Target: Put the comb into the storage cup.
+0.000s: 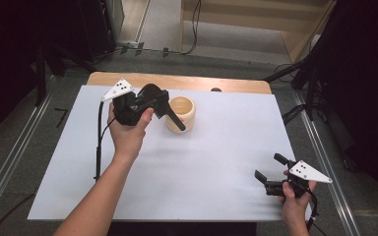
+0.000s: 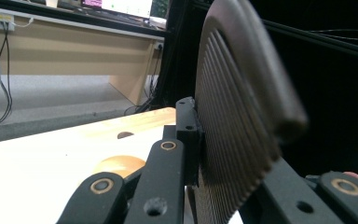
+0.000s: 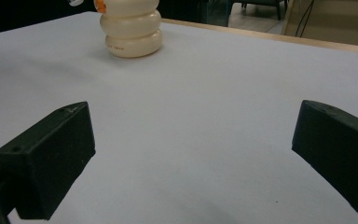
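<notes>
A cream ribbed pot (image 1: 181, 114) stands open-topped at the back middle of the white table cover (image 1: 202, 172). Just left of it, my left gripper (image 1: 162, 105) is held above the table, shut on a dark brown ridged disc (image 1: 150, 92). In the left gripper view the disc (image 2: 242, 116) stands on edge, pinched across its thickness, and a tan rounded part of the pot (image 2: 119, 165) peeks out below. My right gripper (image 1: 268, 166) rests open near the front right corner with nothing in it. In the right gripper view that gripper (image 3: 191, 158) faces the pot (image 3: 130, 28) from afar.
The wooden tabletop (image 1: 177, 81) shows as a strip along the far edge, with a small dark hole (image 1: 216, 89) in it. A black cable (image 1: 98, 147) hangs from the left gripper along the person's forearm. Metal rails and dark floor flank the table.
</notes>
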